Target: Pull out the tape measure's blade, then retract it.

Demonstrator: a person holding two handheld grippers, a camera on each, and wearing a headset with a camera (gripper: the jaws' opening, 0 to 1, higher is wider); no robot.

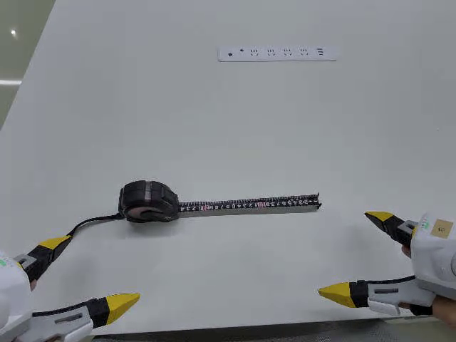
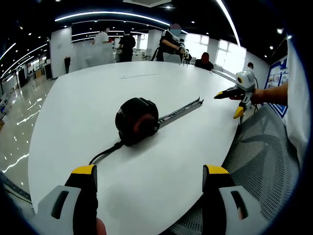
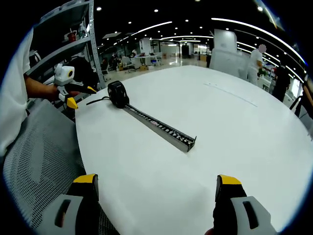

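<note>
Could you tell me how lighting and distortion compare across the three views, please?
Head view: soft, even light on the white table, only a faint shadow under the tape measure, little distortion. Left gripper view: fisheye bends the table's edge, ceiling lights arc brightly. Right gripper view: same bending, blade sharp.

Tape measure [image 1: 148,202] case matt black; table [image 1: 214,114] smooth, white, matt.
</note>
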